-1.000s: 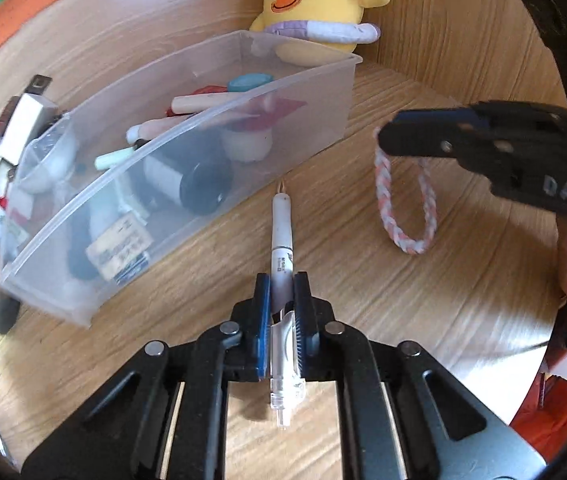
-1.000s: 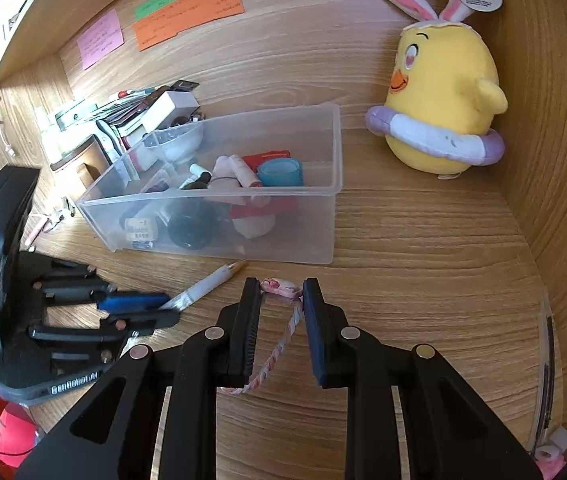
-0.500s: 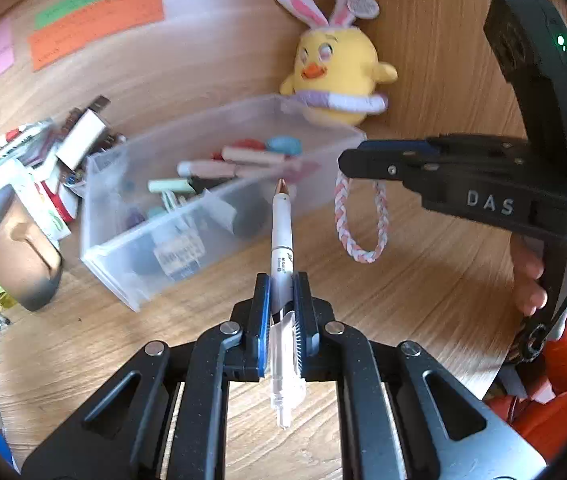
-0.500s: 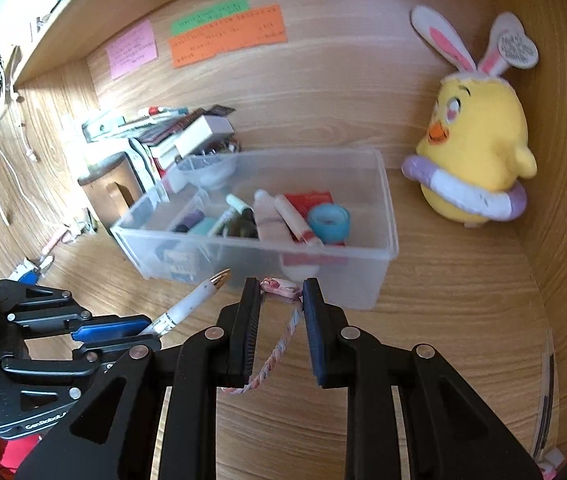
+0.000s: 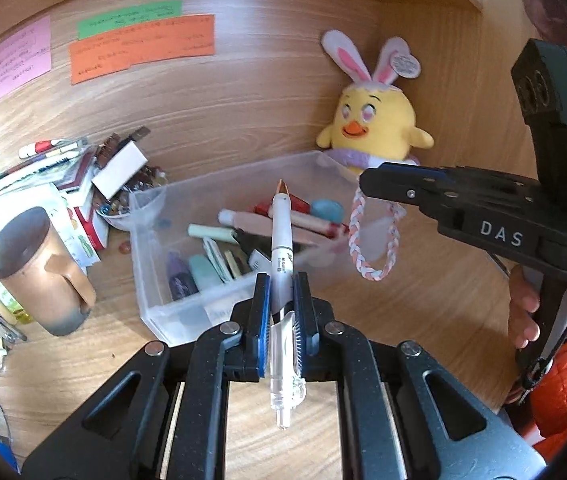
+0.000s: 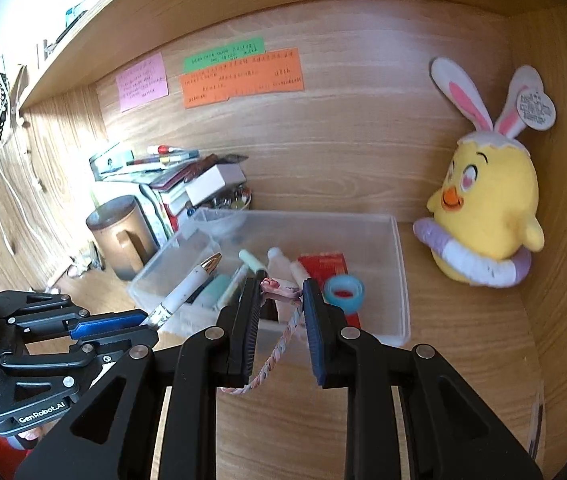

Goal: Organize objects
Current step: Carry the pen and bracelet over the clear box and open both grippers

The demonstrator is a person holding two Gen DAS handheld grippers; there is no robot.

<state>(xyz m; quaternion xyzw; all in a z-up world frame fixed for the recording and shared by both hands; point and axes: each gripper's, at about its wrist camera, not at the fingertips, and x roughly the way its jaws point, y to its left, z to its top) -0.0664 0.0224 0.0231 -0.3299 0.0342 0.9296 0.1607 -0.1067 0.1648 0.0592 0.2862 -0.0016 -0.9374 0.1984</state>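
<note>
Both tongs (image 5: 282, 312) (image 6: 282, 296) hover above bin (image 6: 397, 280), gripping pen (image 5: 281, 240) and bracelet (image 5: 371, 236).

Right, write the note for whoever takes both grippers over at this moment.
Left gripper: shut on the white pen, tip forward over the clear bin.
Right gripper: shut on the braided bracelet, which hangs in the air at the bin's right end.
Done: both items are off the desk.
Left: drop each into the bin.
</note>
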